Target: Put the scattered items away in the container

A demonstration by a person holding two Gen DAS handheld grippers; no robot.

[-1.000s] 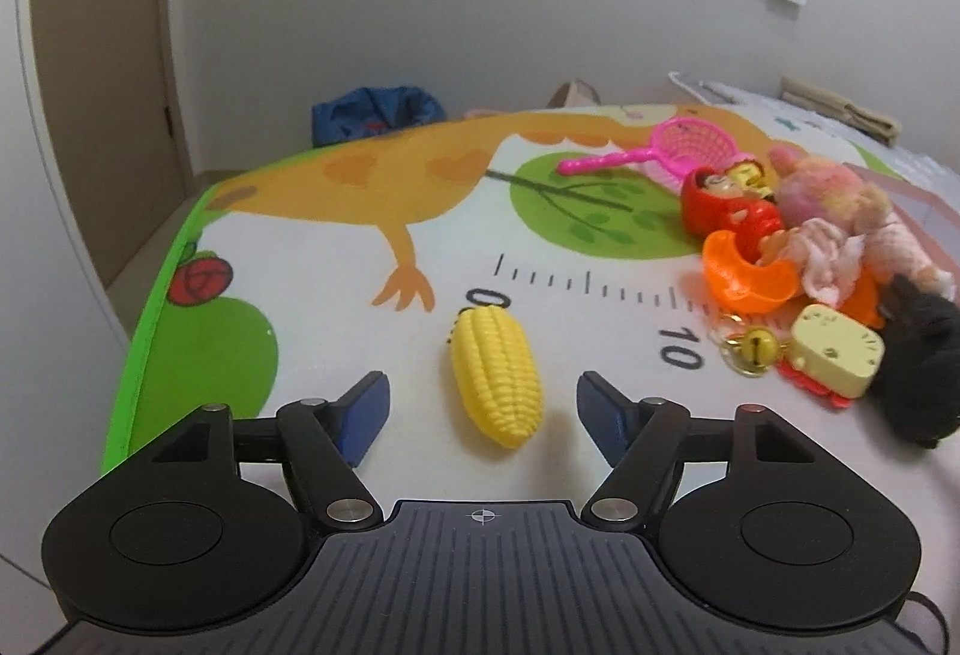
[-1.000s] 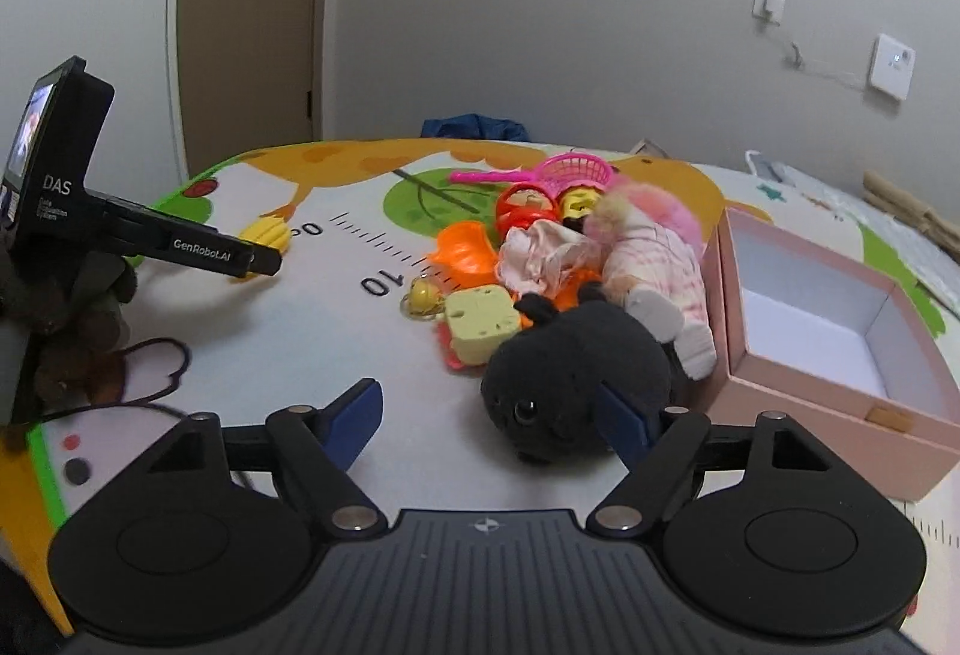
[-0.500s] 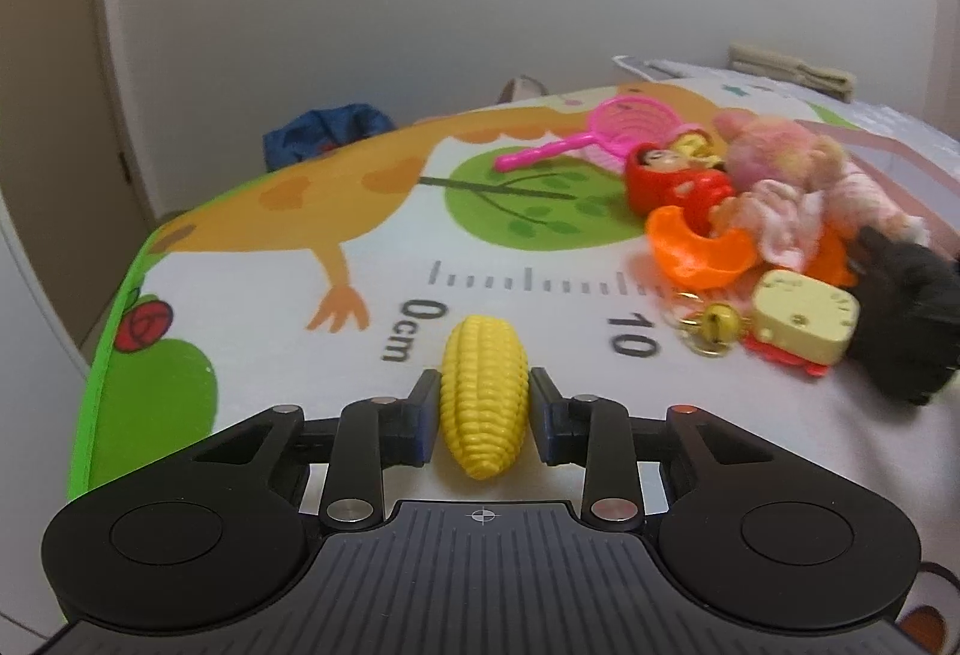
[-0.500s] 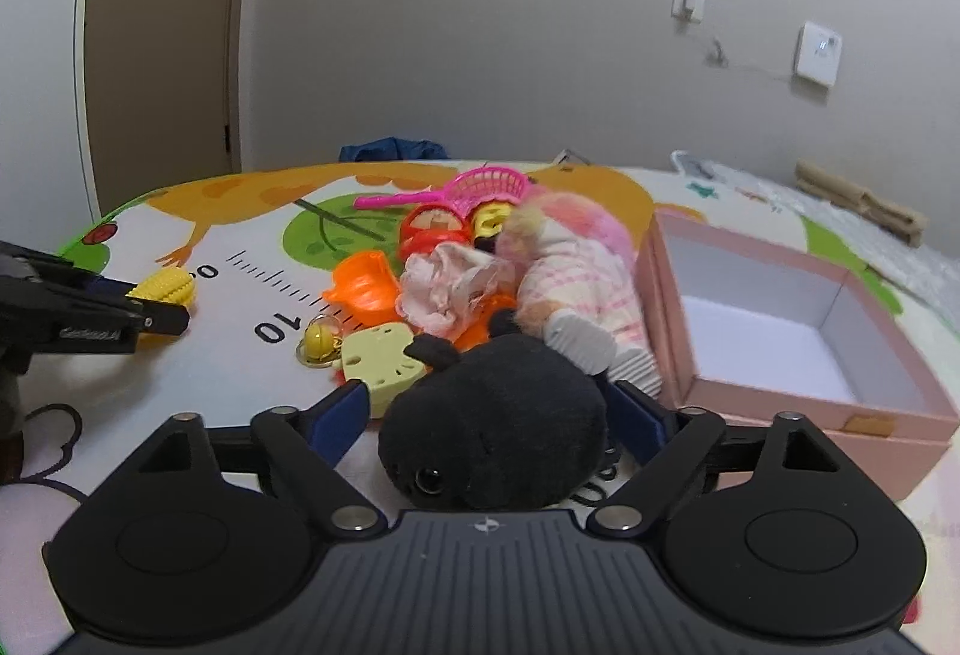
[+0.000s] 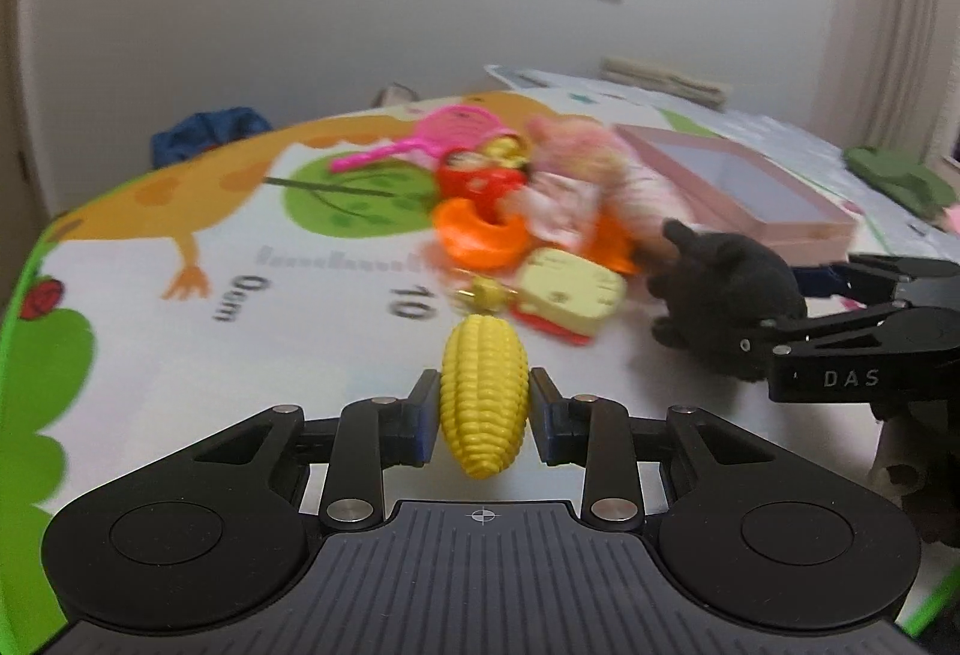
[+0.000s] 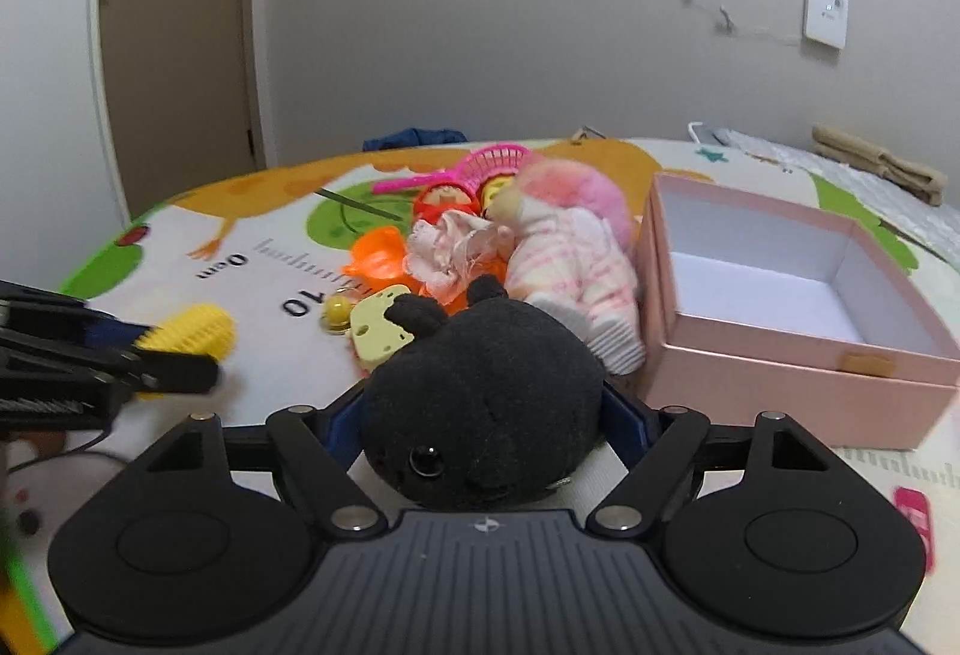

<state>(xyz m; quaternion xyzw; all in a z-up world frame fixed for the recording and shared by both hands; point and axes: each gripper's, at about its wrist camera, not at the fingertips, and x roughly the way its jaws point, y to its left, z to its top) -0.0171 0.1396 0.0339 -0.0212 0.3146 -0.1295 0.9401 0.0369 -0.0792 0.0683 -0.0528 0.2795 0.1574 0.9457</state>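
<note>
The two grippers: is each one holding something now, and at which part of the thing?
The left gripper clamps the yellow toy corn across its middle. The right gripper grips the black plush toy on both sides of its body.

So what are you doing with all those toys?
A person is tidying toys off the play mat into the pink box, using a gripping tool in each hand. The left tool has clamped a yellow toy corn. The right tool is squeezing a black plush animal right beside the box. The box looks empty, and a doll and other toys lie piled on the mat.
</note>
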